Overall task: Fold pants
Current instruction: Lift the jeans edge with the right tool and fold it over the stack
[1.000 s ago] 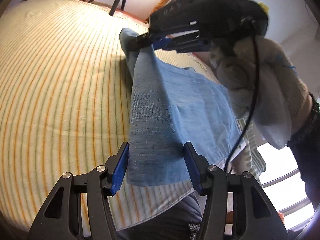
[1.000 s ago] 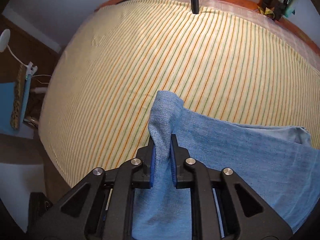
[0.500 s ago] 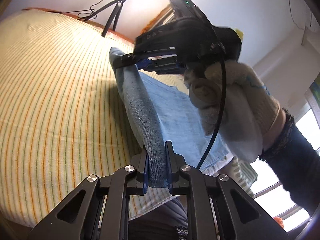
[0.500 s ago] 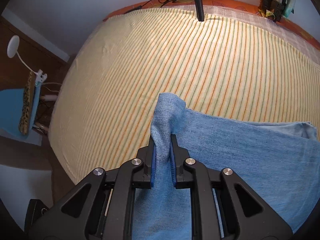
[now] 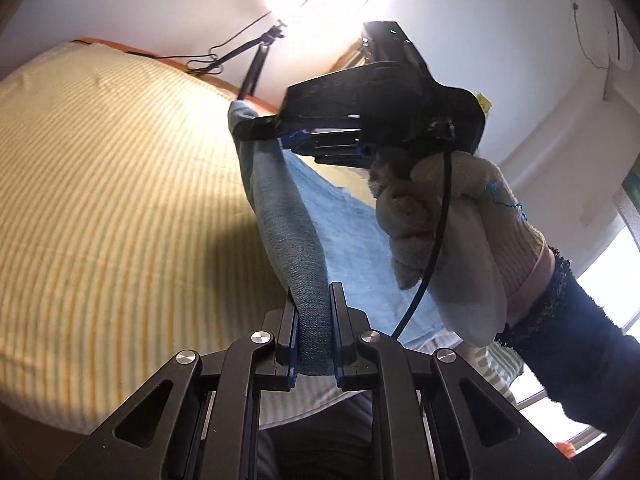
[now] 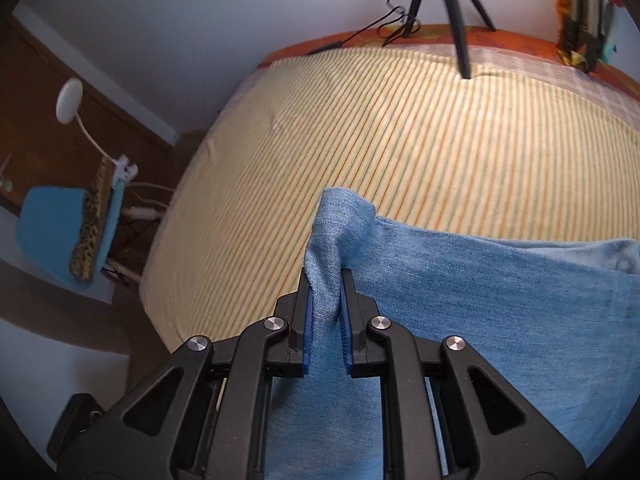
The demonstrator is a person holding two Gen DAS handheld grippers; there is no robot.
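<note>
Bedroom: striped bed (image 6: 440, 140), bedside lamp (image 6: 70, 100).

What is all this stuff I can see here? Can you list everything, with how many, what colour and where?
pants: one, light blue denim, lying on the bed, one edge lifted
bed sheet: one, yellow with thin stripes, covering the bed
tripod: one, black, at the far edge of the bed
lamp: one, white, by the brown wall
chair: one, blue, beside the bed
left gripper: one, black with blue pads, shut on the pants
right gripper: one, black with blue pads, shut on the pants
gloved hand: one, pale grey, holding the right gripper
</note>
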